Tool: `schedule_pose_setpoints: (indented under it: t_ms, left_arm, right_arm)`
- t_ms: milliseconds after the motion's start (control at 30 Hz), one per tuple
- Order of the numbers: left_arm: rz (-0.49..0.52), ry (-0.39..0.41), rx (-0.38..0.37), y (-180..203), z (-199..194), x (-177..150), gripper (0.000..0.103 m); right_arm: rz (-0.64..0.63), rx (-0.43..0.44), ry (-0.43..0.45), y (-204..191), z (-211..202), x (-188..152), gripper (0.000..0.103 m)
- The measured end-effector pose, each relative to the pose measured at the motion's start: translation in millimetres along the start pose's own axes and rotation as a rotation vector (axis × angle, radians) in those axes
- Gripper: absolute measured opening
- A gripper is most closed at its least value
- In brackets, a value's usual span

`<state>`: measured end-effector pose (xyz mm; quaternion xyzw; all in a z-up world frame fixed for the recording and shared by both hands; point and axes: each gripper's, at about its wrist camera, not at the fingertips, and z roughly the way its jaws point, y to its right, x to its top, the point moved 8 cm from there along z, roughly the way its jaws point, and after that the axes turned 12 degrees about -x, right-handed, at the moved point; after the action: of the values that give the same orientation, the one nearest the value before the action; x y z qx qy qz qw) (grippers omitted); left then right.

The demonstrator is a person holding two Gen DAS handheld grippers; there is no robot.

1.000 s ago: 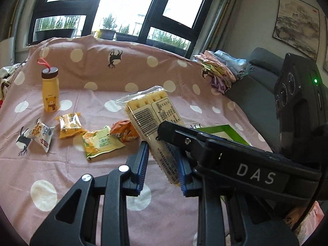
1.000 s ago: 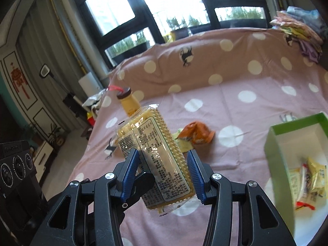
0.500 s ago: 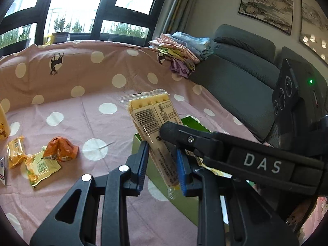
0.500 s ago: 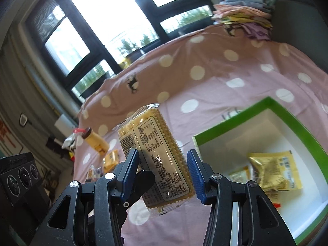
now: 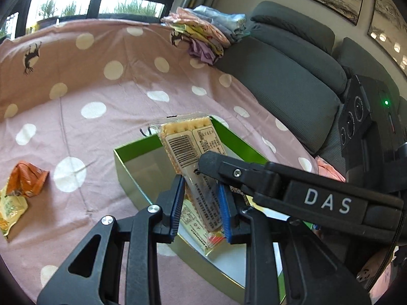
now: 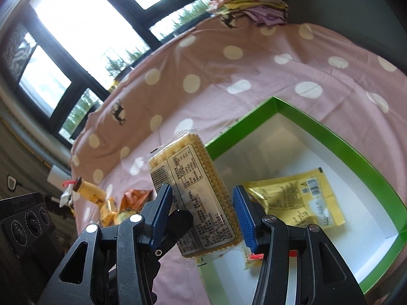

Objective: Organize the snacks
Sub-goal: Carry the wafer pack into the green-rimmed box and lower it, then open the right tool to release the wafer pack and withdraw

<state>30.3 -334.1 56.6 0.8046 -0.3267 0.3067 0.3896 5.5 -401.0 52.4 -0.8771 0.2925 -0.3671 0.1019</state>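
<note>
Both tongs [image 5: 201, 203] [image 6: 201, 212] clamping cracker pack [image 5: 193, 157], above green box [image 6: 338, 139]

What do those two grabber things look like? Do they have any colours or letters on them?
Both are black plastic. The left gripper and right gripper each have two fingers built as open triangle frames, with silver screws and ridged blue pads. In the left wrist view, the right gripper's side shows white letters "DAS", and the black camera box behind it has round lenses and a small green light.
</note>
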Motion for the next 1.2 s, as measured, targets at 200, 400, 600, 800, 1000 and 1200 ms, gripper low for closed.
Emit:
schedule_pose_setpoints:
  t_ms: [200,400,600,800,1000,1200]
  left_arm:
    - [-0.040,-0.059,-0.031,0.6,24.2,-4.4,0.024]
    - [-0.105,-0.128,-0.077,-2.8,48.7,-8.9,0.024]
    - [-0.119,-0.170,-0.062,-0.3,62.2,-12.2,0.024]
    - [-0.132,-0.190,-0.047,-2.7,69.2,-13.9,0.024]
    - [-0.119,-0.211,0.006,-5.3,72.9,-16.6,0.024]
    - [-0.133,-0.202,0.019,-9.0,67.9,-18.3,0.024]
  right_arm:
    - [0.038,-0.046,-0.043,19.3,10.3,-1.1,0.052]
    - [0.077,-0.114,-0.087,37.9,20.9,-4.2,0.053]
    - [0.118,-0.111,-0.110,49.4,28.1,-4.5,0.053]
    - [0.161,-0.097,-0.134,58.3,35.0,-5.3,0.053]
    - [0.180,-0.091,-0.163,60.3,43.6,-7.7,0.053]
    - [0.172,-0.108,-0.163,57.6,43.8,-7.7,0.053]
